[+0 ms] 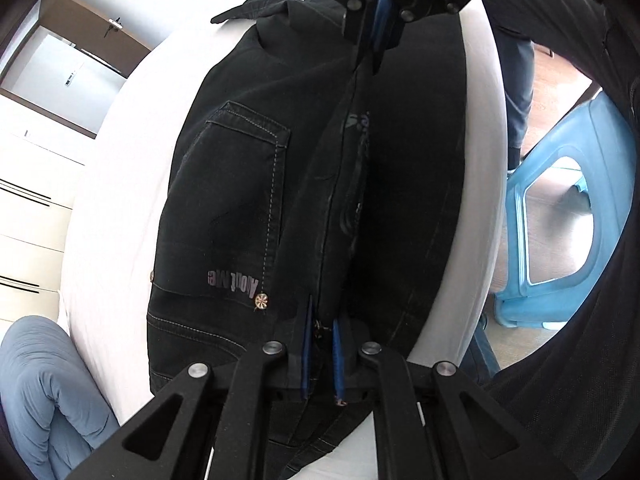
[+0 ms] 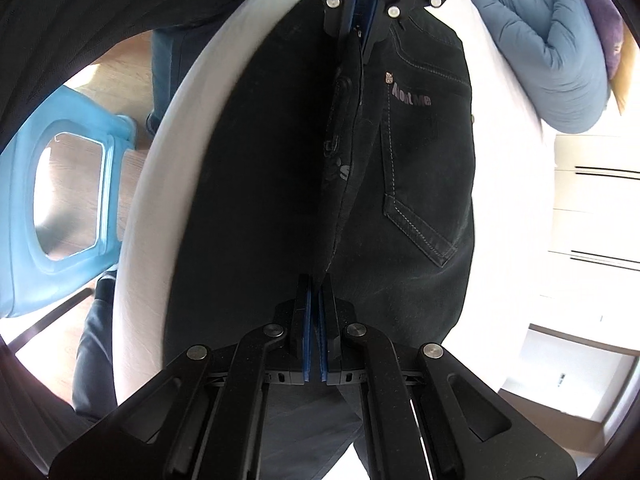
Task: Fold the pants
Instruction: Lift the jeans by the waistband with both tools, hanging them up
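Observation:
Black jeans with a stitched back pocket and a pale printed logo lie on a white padded surface. A raised ridge of the fabric runs between the two grippers, which face each other. My left gripper is shut on the waistband end of that ridge. At the far end my right gripper pinches the same fold. In the right wrist view my right gripper is shut on the jeans, and my left gripper grips the ridge at the top.
A light blue plastic stool stands on the wooden floor beside the white surface. A blue quilt lies on that surface. White drawers stand beyond it. A person's legs are next to the stool.

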